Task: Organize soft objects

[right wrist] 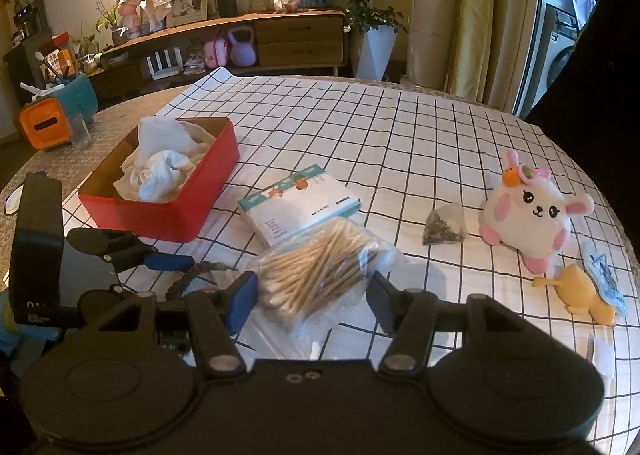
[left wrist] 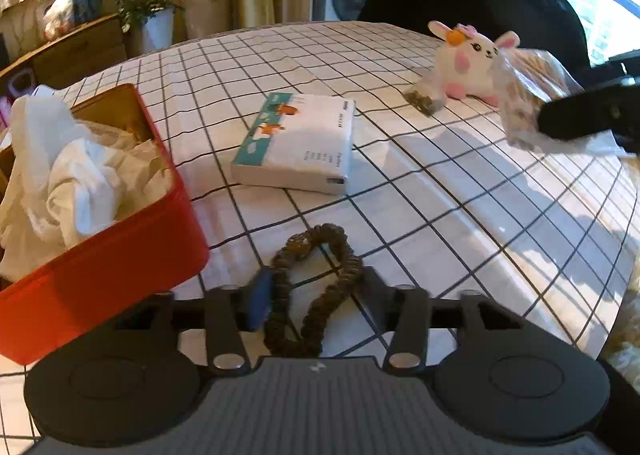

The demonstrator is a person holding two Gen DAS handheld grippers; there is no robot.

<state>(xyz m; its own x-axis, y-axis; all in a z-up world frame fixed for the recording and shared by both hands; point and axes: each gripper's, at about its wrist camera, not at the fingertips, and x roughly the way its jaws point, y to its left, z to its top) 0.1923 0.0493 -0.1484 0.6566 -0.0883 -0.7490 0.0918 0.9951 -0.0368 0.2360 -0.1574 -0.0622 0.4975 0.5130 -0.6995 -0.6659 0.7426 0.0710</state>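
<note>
Bench (right wrist: 400, 127): round top under a white cloth with a dark grid.

Left claw (left wrist: 312, 287): low centre of the left wrist view, narrowed around a brown hair scrunchie (left wrist: 316, 283). The blue left pad (left wrist: 260, 299) presses on the scrunchie's left side and the other finger touches its right side; the far loop lies on the cloth ahead of the tips. Seen again at lower left of the right wrist view, beside the red box.

Right claw (right wrist: 310, 295): low centre of the right wrist view, set at a medium width and gripping a clear bag of cotton swabs (right wrist: 320, 271) on both sides. At the right edge of the left wrist view, the same bag hangs from a dark finger.

Red box (left wrist: 120, 255): open rectangular tin, left side of the left wrist view, upper left of centre in the right wrist view. Contains crumpled white cloth (left wrist: 68, 175).

Tissue pack (left wrist: 296, 143): flat white pack with teal edge, centre of the bench, just beside the red box.

Small sachet (right wrist: 444, 225): clear packet of dark bits, right of centre, near the plush.

Bunny plush (right wrist: 532, 211): white and pink, right side of the right wrist view, sitting upright.

Yellow soft toy (right wrist: 580, 295): lower right, lying below the plush, with a printed tag against it.
</note>
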